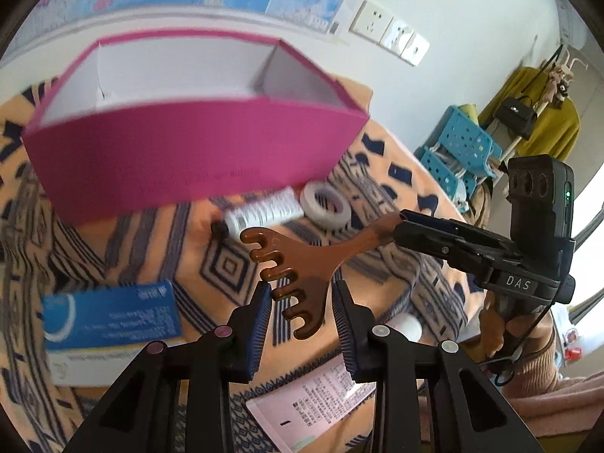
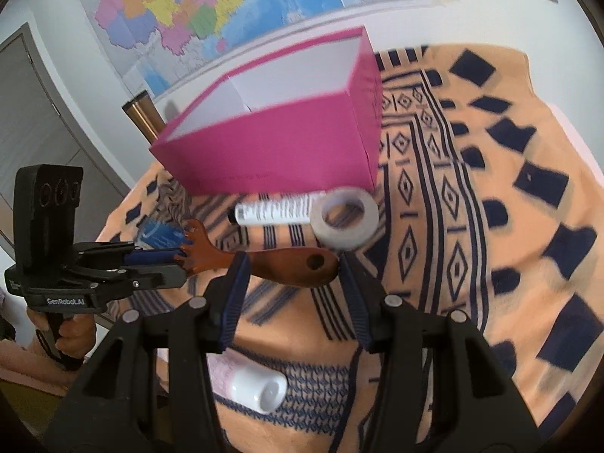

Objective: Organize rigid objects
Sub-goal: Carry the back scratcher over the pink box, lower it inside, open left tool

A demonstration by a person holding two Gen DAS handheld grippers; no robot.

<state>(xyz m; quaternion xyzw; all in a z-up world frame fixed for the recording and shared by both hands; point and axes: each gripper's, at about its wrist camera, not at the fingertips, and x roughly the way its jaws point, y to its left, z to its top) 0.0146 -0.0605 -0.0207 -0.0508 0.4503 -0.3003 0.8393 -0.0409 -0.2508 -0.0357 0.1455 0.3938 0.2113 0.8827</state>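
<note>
Nearest to the lens, my left gripper [image 1: 304, 302] has its blue pads closed on the toothed head of the brown comb [image 1: 302, 264], low in the centre of the left wrist view. The comb's handle runs up to the right, where my right gripper [image 2: 292, 275] is clamped on it. In the right wrist view that handle lies crosswise between the right pads, both pressing on it, at the middle of the frame. So the comb is held at both ends, over the orange blanket [image 2: 490, 151] with its dark blue pattern.

Just beyond the comb, a white tube [image 1: 264, 213] with printed text lies on its side, and a roll of pale tape [image 1: 326, 205] lies touching its right end. Behind them stands an open pink box [image 1: 188, 151] with a white inside, filling the upper left of the left wrist view.

A blue carton [image 1: 109, 313] lies at the lower left of that frame. A pink printed slip [image 1: 317, 396] lies at the bottom centre, with a small white cap [image 1: 409, 326] just right of my fingers.

Further out, a coloured map [image 2: 188, 7] hangs on the wall at the top, wall sockets [image 1: 389, 32] sit upper right, and a blue perforated rack [image 1: 460, 143] stands at the right. My hand [image 2: 71, 339] grips the left tool's handle at the lower left of the right wrist view.
</note>
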